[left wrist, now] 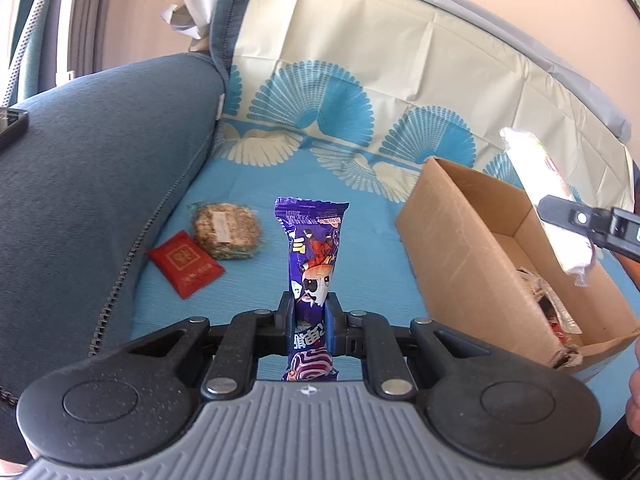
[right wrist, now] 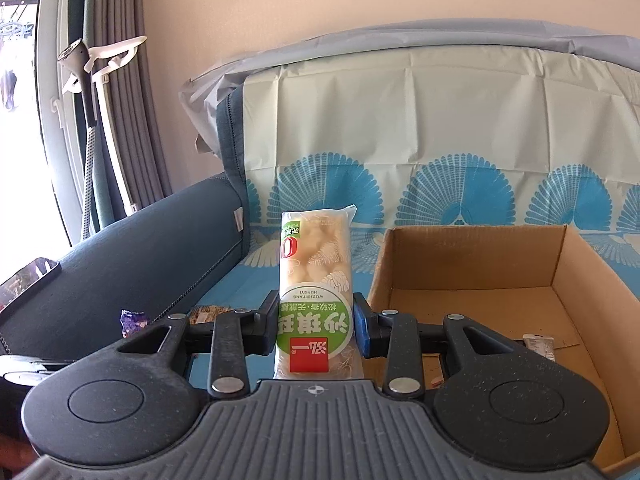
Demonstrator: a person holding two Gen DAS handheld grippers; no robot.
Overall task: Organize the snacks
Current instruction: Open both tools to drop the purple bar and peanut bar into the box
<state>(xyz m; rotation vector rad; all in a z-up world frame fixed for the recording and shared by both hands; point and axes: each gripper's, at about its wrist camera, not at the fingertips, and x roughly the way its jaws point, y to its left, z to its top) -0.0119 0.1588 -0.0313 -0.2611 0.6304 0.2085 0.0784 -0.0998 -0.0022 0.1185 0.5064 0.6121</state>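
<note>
My left gripper (left wrist: 310, 308) is shut on a purple snack packet (left wrist: 314, 248), held upright above the blue sofa cover. A red sachet (left wrist: 185, 263) and a round oat cake in clear wrap (left wrist: 227, 229) lie on the cover to the left. My right gripper (right wrist: 316, 318) is shut on a long white and green pastry packet (right wrist: 316, 280), just left of the open cardboard box (right wrist: 472, 264). In the left wrist view that same pastry packet (left wrist: 548, 200) hangs over the cardboard box (left wrist: 460, 248), clamped by the right gripper's fingers (left wrist: 560, 210). Some wrapped snacks (left wrist: 556, 312) lie in the box.
A dark blue sofa armrest (left wrist: 88, 184) rises at the left, with a phone (right wrist: 28, 284) lying on it. The patterned cover (right wrist: 440, 128) drapes up the backrest behind. Curtains and a garment steamer (right wrist: 84, 80) stand by the window at far left.
</note>
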